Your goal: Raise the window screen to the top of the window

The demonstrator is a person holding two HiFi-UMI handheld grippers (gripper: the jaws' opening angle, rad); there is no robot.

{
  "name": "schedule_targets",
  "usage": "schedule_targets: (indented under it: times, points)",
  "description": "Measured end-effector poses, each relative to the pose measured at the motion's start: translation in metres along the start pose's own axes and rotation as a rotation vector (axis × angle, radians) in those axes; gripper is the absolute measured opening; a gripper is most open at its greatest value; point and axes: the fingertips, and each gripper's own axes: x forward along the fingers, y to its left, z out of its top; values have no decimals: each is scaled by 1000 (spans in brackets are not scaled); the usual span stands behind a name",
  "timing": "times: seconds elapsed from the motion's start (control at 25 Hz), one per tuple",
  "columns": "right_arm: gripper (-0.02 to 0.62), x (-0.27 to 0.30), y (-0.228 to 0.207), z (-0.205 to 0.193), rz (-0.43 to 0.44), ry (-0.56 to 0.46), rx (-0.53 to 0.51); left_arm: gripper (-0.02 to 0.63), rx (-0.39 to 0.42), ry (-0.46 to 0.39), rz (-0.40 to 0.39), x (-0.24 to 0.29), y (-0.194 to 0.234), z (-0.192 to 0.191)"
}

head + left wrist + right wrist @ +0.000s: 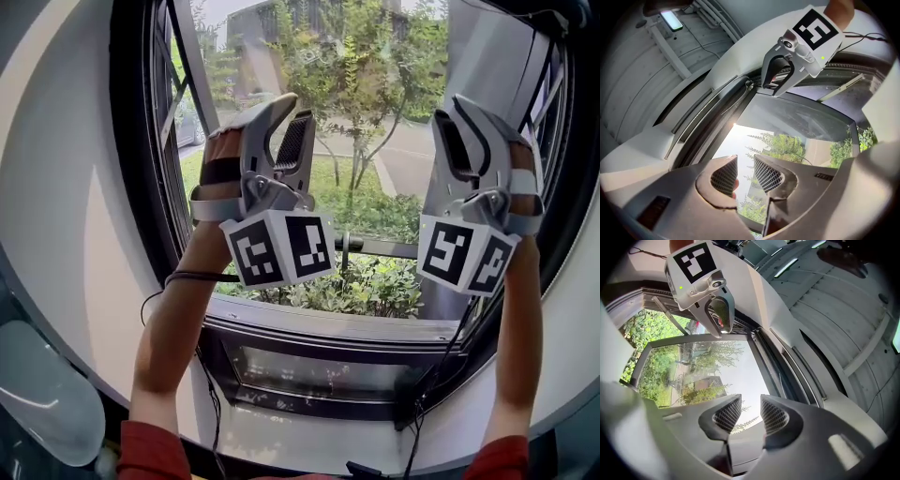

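While both my forearms are up in front of the one window (141,169), I count two grippers, each with two jaws and one marker cube. On my left gripper (745,159) the jaws stand partly apart with a narrow gap, mesh pads facing each other, nothing clamped. Only sky and leaves show through the gap, plus a bit of my own finger (735,187) by the left pad. My right gripper (751,399) is the same: jaws a little apart, nothing between them, holding nothing. Both point up at the opening, one toward each side of the frame, well apart from each other. In the head view the left cube (278,248) shows two marker faces, and the right cube (464,255) two as well. Two cables: one (187,277) loops at my left wrist, one (441,375) drops below my right. Two red sleeves (150,450) sit at the bottom edge.

I cannot pick out the screen for sure. One hazy grey sheet (801,117) spans the upper part of the opening in the left gripper view, above the clear patch of sky. Mesh or glass, I cannot tell. My jaws hold none of it. One slim stay arm (839,86) crosses that sheet. One dark sill rail (328,330) runs along the bottom of the opening, below both grippers. Outside are trees, shrubs (366,281) and one path (412,159). One ceiling light (672,19) is overhead.
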Motion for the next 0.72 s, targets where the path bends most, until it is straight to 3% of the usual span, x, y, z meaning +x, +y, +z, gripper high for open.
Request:
schedule_targets:
  times: [0.72]
  points:
    - [123,-78,90,-22,131,80,207,94,-218,44,-117,-69,-75,-39]
